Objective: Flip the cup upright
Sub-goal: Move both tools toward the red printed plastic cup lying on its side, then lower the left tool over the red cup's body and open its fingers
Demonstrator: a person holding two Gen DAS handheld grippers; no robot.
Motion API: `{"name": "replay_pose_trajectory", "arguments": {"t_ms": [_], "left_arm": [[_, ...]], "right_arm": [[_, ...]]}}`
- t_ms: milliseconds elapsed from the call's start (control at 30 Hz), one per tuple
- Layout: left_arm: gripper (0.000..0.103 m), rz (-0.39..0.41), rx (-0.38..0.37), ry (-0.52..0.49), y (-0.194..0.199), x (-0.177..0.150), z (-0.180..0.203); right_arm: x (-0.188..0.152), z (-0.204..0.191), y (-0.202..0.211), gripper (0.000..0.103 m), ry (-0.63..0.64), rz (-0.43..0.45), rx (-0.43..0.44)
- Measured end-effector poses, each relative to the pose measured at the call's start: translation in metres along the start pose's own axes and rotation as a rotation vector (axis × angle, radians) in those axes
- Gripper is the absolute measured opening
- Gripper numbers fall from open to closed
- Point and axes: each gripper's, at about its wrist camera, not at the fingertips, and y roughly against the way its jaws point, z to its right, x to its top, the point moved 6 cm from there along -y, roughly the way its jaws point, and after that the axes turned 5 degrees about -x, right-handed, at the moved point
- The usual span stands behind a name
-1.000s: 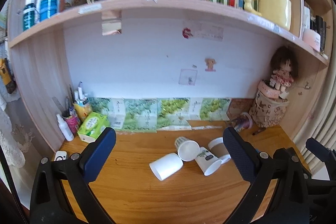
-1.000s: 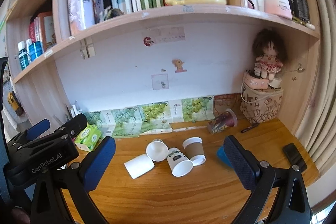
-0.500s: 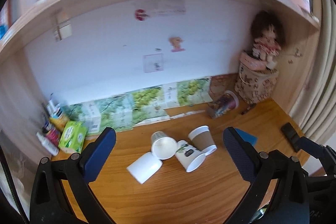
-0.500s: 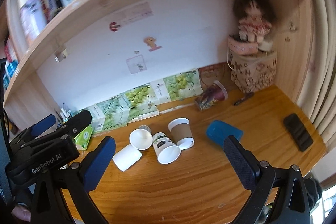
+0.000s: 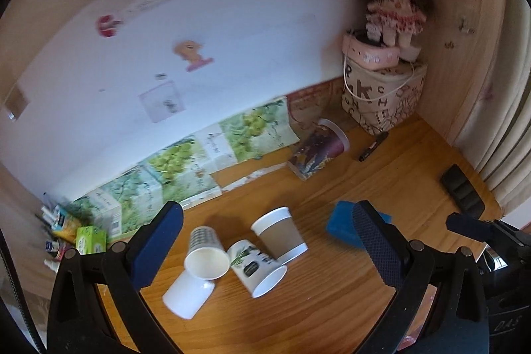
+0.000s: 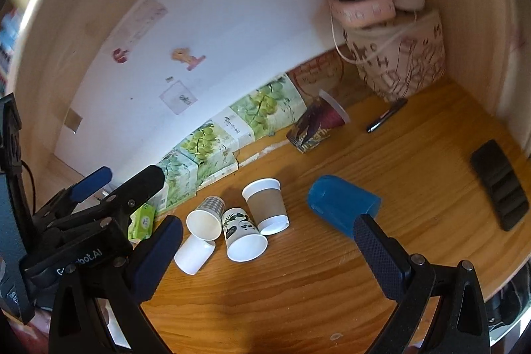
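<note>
While both tools hang above the wooden worktop [image 5: 381, 178] with their jaws spread wide and holding nothing, the cups lie on their sides ahead of them. Between the fingers of the left tool [image 5: 265, 241] sits a cluster: a brown-sleeved cup [image 5: 278, 236], a leaf-printed cup [image 5: 257, 267] touching it, a checked cup [image 5: 205, 251] and a plain white cup [image 5: 187, 292] nearest the left finger. A blue cup [image 6: 341, 204] lies just beyond the right finger of the right tool [image 6: 267, 243]. Farther ahead, near the wall, a dark printed cup [image 6: 315, 125] lies tipped beside a pen [image 6: 386, 115]; a black phone [image 6: 499, 184] rests well off to the right.
</note>
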Motion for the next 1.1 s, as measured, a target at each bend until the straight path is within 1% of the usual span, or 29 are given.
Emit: {"name": "replay_pose_trajectory", "arguments": {"t_ms": [67,200,300,400,467,533,667,800,967,1100], "left_arm": [[0.102,-0.041,-0.008,-0.004,-0.018,0.009,0.007],[0.102,-0.152,-0.072,-0.005,-0.06,0.023,0.021],[0.102,-0.217,-0.108,-0.009,-0.089,0.033,0.029],[0.102,-0.26,-0.106,-0.009,-0.112,0.043,0.033],[0.102,-0.294,-0.109,-0.016,-0.13,0.05,0.037],[0.102,-0.323,-0.09,-0.03,-0.147,0.055,0.041],[0.102,-0.355,-0.067,-0.067,-0.177,0.064,0.049],[0.102,-0.398,-0.064,-0.108,-0.212,0.069,0.058],[0.102,-0.472,-0.093,-0.094,-0.25,0.068,0.063],[0.102,-0.502,-0.075,-0.111,-0.274,0.066,0.065]], "right_arm": [[0.012,0.012,-0.014,0.103,-0.015,-0.036,0.02],[0.03,0.036,-0.042,0.103,-0.044,-0.12,0.049],[0.04,0.051,-0.054,0.103,-0.036,-0.148,0.028],[0.05,0.066,-0.063,0.103,-0.021,-0.162,0.03],[0.055,0.077,-0.071,0.103,-0.035,-0.169,0.033],[0.059,0.091,-0.081,0.103,-0.068,-0.186,0.034],[0.062,0.111,-0.099,0.103,-0.14,-0.204,0.051],[0.066,0.127,-0.117,0.103,-0.21,-0.199,0.085],[0.062,0.143,-0.136,0.103,-0.294,-0.232,0.128],[0.059,0.149,-0.147,0.103,-0.334,-0.254,0.136]]}}
